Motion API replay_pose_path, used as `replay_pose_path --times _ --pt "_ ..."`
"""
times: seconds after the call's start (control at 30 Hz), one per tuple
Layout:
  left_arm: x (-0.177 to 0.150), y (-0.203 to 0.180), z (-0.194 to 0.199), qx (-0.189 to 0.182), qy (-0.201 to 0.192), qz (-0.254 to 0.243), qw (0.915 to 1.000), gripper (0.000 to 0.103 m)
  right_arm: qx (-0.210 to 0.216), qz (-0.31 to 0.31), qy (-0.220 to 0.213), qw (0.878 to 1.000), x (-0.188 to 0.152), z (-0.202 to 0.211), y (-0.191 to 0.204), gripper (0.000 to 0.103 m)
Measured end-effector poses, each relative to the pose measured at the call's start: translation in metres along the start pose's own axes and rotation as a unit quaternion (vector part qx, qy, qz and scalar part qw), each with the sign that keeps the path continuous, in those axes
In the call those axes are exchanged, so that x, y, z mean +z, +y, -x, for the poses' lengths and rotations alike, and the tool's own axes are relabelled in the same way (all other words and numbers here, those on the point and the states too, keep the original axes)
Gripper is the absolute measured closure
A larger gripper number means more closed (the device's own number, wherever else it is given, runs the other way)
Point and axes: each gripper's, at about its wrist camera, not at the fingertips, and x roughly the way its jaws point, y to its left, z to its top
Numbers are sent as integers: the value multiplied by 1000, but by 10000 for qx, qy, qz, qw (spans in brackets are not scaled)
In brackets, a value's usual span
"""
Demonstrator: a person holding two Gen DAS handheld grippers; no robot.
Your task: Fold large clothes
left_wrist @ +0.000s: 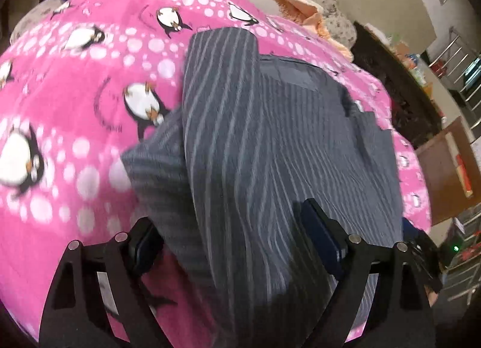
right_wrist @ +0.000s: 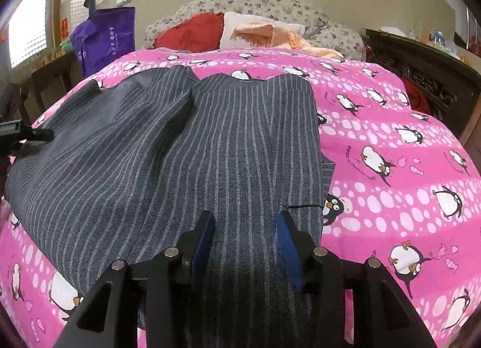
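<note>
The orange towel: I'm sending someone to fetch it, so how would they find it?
Start at the bed with the pink penguin blanket. At its head, against the floral headboard, the orange towel lies draped over a white pillow, right of the red cushion. Only it has a fringed edge.

A matt, woven grey cloth with thin pale stripes is seen in the garment [right_wrist: 168, 149], its twill weave slightly coarse. It is laid on the bedcover [right_wrist: 390, 149], a soft, smooth pink printed cloth. Beyond the garment, a red fabric cushion [right_wrist: 192, 34] and a fringed orange cloth [right_wrist: 270, 35] are shown. The right gripper [right_wrist: 245, 245] is formed of matt black plastic, with blue pads [right_wrist: 288, 254] and shiny metal pins
</note>
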Motion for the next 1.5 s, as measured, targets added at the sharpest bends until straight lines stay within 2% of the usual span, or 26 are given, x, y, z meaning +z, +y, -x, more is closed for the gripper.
replay_pose_path --times 0.13,0.23,0.3,0.37,0.47,0.53,0.7,0.77,0.8,0.87,0.9,0.93,1.0,1.1,1.17,1.2,1.27,1.3,1.33,1.37,1.43,1.47,1.5 --pt "11 -7 -12 190 165 -92 9996 17 -8 -49 15 10000 0 -1 -1 55" --pt "8 -17 -20 497 318 -530 9969 12 -81 -62 31 9999 0 -1 -1 51" --pt "1 -27 -23 720 366 -914 9925 9 -184 -115 68 9997 0 -3 -2 44" --pt "-4 -29 -26 817 341 -1026 9908 7 -254 -293 154 9991 -1 -6 -9 27" --pt "-3 -26 -27 827 308 -865 9923 4 -30 -473 210 9987 -2 -8 -17 27" --pt "-3 -26 -28 829 302 -804 9928 1 -32 -466 213 9987 -2 -8 -16 27" --pt "-3 -39 -38 1127 249 -990 9884 1 55 -529 215 9984 -2 -7 -19 27" --pt "-2 -37 -36 1117 127 -899 9896 4 194 -663 211 9974 0 -2 -25 27" --pt "-2 -34 -32 1104 15 -822 9905 13 217 -746 178 9968 2 4 -29 27" --pt "-3 -25 -24 1013 -109 -722 9922 35 222 -968 51 9950 4 21 -40 27" --pt "-2 -21 -21 824 -127 -679 9942 61 256 -1027 22 9944 5 30 -46 27" --pt "-1 -19 -21 655 -71 -663 9956 71 208 -1032 -10 9944 5 36 -50 27" --pt "0 -21 -19 652 -15 -815 9945 71 -257 -897 -61 9956 0 47 -59 27" --pt "0 -25 -19 584 83 -1125 9919 69 -1055 -602 81 9926 -14 47 -69 27" --pt "3 -23 -21 446 192 -1063 9931 56 -1428 -709 366 9865 -28 38 -82 27" --pt "2 -21 -21 368 243 -1074 9932 50 -1476 -796 483 9847 -35 34 -89 27" --pt "-1 -24 -21 381 234 -1255 9911 47 -1400 -1062 651 9823 -48 23 -102 27" --pt "-2 -27 -23 425 222 -1331 9899 43 -1298 -1310 467 9817 -54 24 -109 26" --pt "-4 -29 -23 458 212 -1357 9895 41 -1282 -1438 433 9803 -57 23 -112 20" --pt "-5 -31 -24 532 183 -1376 9889 40 -1245 -1646 354 9778 -60 22 -118 15" --pt "-4 -33 -25 625 120 -1343 9889 41 -1235 -1748 236 9765 -63 21 -120 12" --pt "-2 -34 -26 659 71 -1325 9890 44 -1282 -1717 178 9766 -63 21 -118 10" --pt "-2 -34 -26 691 8 -1315 9889 62 -1312 -1705 146 9765 -63 20 -115 10"
